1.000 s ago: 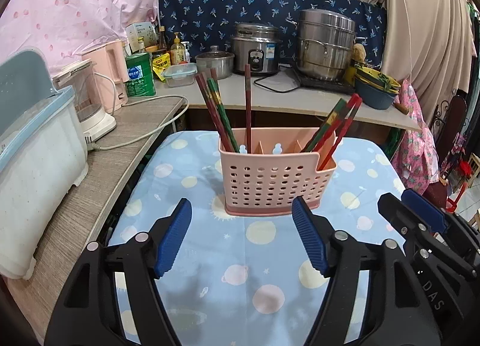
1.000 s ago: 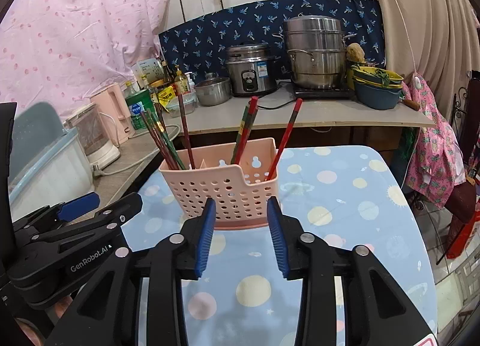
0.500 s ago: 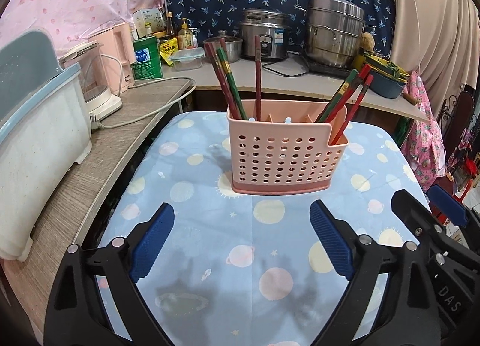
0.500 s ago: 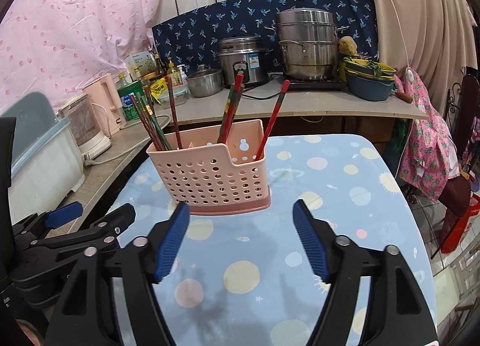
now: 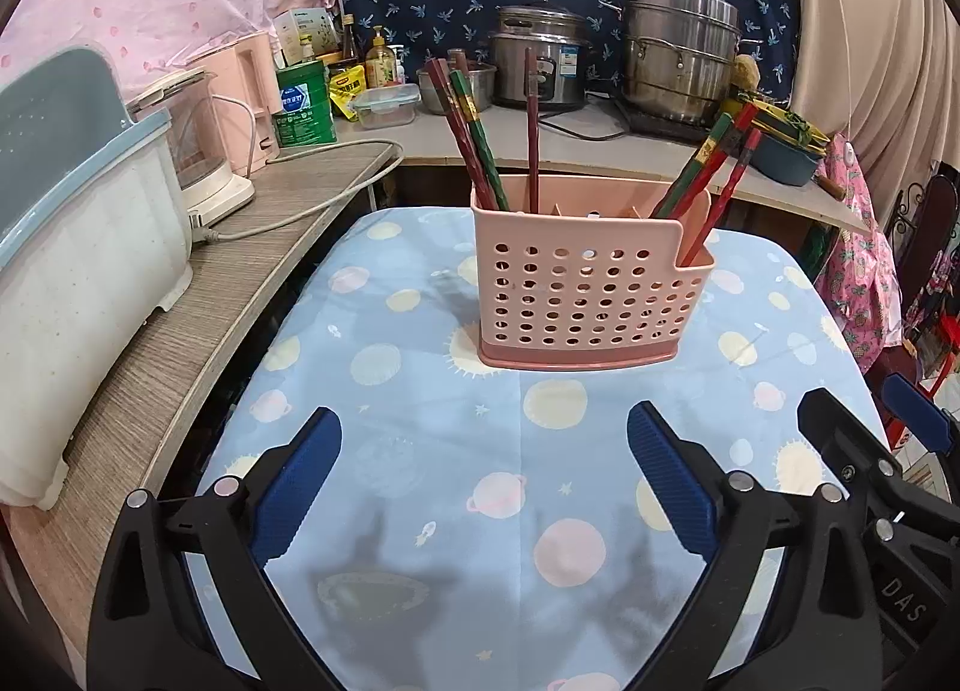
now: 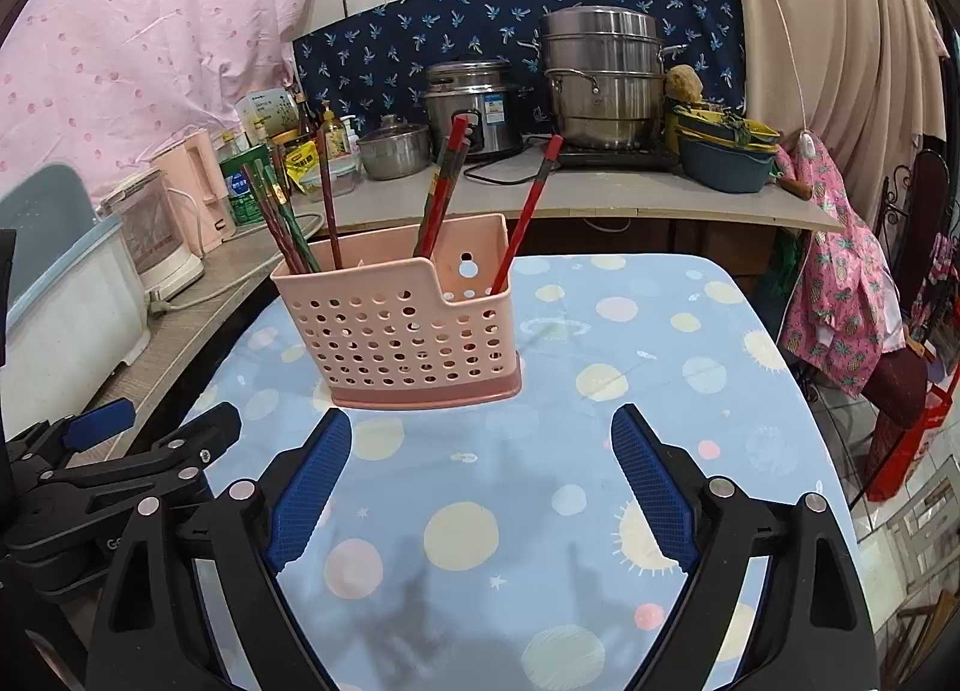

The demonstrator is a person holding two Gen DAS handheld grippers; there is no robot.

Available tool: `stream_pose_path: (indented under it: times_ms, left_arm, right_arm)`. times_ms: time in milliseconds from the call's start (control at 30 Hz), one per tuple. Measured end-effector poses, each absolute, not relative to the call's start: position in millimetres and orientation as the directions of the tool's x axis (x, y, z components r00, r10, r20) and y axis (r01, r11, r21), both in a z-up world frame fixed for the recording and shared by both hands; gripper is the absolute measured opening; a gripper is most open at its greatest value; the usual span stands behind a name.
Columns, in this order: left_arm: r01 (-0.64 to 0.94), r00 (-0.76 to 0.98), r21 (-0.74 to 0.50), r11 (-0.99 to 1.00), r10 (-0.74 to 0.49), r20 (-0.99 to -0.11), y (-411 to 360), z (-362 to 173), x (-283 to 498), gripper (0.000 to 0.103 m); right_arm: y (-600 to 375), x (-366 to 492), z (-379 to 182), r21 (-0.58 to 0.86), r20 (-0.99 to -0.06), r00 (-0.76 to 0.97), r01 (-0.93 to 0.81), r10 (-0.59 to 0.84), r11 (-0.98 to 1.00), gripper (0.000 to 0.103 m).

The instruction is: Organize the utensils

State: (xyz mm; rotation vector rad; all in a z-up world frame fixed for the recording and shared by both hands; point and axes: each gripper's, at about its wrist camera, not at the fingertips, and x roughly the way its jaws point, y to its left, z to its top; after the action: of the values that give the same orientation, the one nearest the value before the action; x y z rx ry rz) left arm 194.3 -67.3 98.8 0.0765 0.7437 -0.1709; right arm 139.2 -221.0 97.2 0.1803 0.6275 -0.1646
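On the counter [image 5: 420, 511] with the blue planet cloth stands the pink basket [image 5: 585, 295], upright, a bit past your two tools. It is full of little round holes and has walls inside that split it into parts.

Three chopsticks [image 5: 480, 145] lean in the left end of the basket. Two of them are close together and tilt to the left, and one stands almost straight. Three more chopsticks [image 5: 720, 163] lean out to the right from the right end. They are red, with some green and yellow on them.

Your left hand-held gripper [image 5: 483, 475] is wide apart and its jaws are opening. Nothing is between its blue pads, only cloth below. Your right hand-held gripper [image 6: 480, 481] is wide apart too, and its jaws are opening as well, with nothing between them. Both are near the basket but do not touch it.

Far behind, on a long shelf, sit a rice cooker [image 5: 540, 61] and a big steel pot [image 5: 681, 61]. On the left is a white and blue bin [image 5: 78, 247].
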Motion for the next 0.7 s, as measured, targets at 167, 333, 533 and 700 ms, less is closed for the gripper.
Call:
stream_pose_path:
  times_ms: [167,333,533,700]
  left_arm:
    - [0.176,0.720,0.016,0.984,-0.118,-0.684,-65.8,95.6,193.8,0.092]
    - [0.169,0.720,0.030,0.985,-0.103,-0.686,-65.8,93.2,193.5,0.092]
    - [0.164,0.721,0.041,0.986,-0.091,-0.687,-65.5,92.0,193.7,0.092]
    - [0.165,0.721,0.043,0.985,-0.091,-0.687,-65.5,91.7,193.6,0.093]
  right_arm:
    - [-220.6,137.7,91.3,0.107,-0.609,0.786,0.215,-0.107,0.971,0.085]
    - [-219.5,136.5,87.0,0.091,-0.618,0.777,0.217,-0.116,0.972,0.086]
    - [-219.6,137.0,84.5,0.091,-0.625,0.772,0.221,-0.117,0.971,0.090]
    - [-216.7,137.9,83.4,0.084,-0.629,0.769,0.217,-0.117,0.973,0.090]
